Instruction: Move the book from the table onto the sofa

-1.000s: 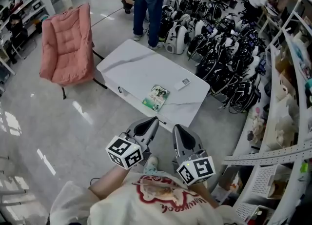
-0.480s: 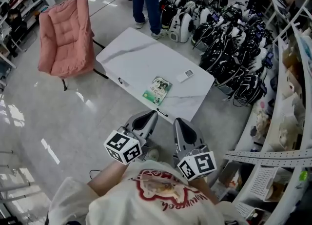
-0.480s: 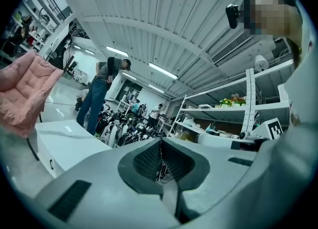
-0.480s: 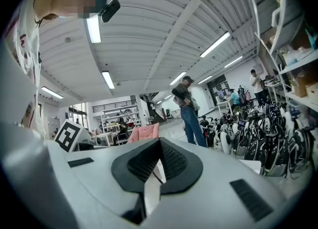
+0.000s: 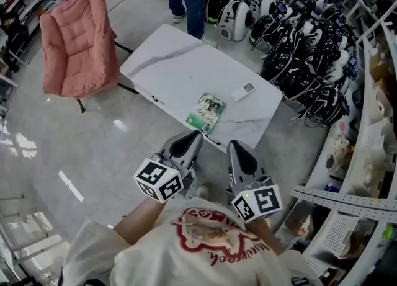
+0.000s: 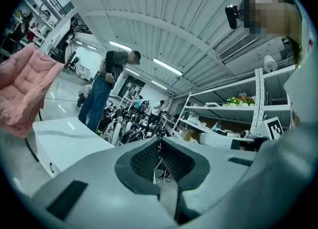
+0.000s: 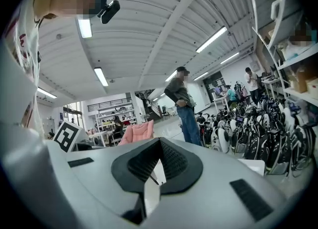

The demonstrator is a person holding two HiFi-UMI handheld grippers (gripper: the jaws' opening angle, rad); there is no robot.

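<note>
No legible print, not even on the book [image 5: 206, 112] cover

Cream short-sleeved T-shirt [image 5: 205, 250] with a red printed motif, at six o'clock. Grey moulded-plastic left gripper [image 5: 196, 136] at eleven o'clock of it, matching right gripper [image 5: 233, 145] at one o'clock; each has black ribbed pads [image 6: 144, 159] and a black-and-white marker cube [image 5: 158, 180].

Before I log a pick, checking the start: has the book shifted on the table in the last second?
No. The book lies by the table's near edge, near the white remote, as before; only the camera moved.
</note>
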